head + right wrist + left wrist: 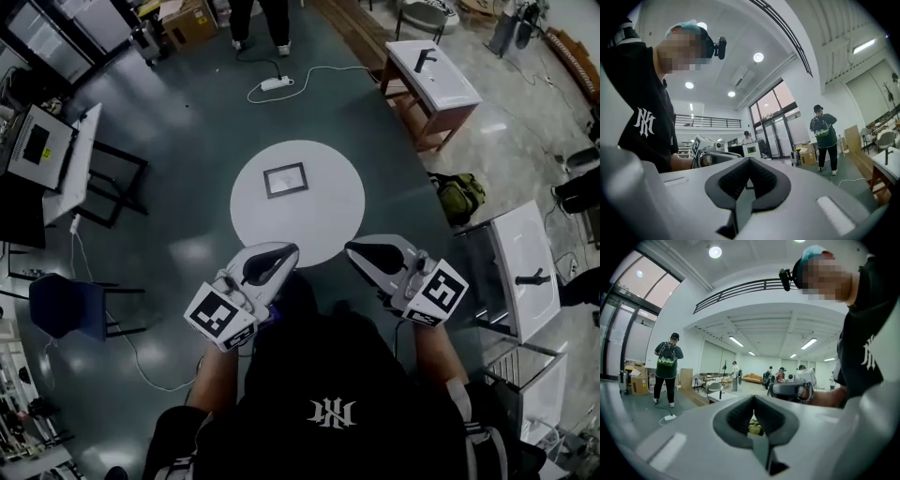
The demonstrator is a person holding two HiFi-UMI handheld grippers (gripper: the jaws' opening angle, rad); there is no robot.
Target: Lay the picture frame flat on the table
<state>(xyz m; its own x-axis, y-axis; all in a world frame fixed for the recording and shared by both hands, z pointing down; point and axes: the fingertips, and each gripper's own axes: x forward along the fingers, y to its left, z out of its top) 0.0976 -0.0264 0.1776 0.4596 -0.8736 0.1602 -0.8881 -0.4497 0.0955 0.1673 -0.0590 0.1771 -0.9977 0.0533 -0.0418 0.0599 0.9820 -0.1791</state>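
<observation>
Task looks done to us: picture frame (285, 179) already lies flat near the middle of the round white tabletop (328, 225), nothing touching it. We see left gripper (283, 254) and right gripper (360, 250) up by the person's chest, well apart from the frame, both with jaws pressed together and nothing between them. No step left, we judge. Readable writing: only an NY monogram on the black T-shirt (332, 411)
</observation>
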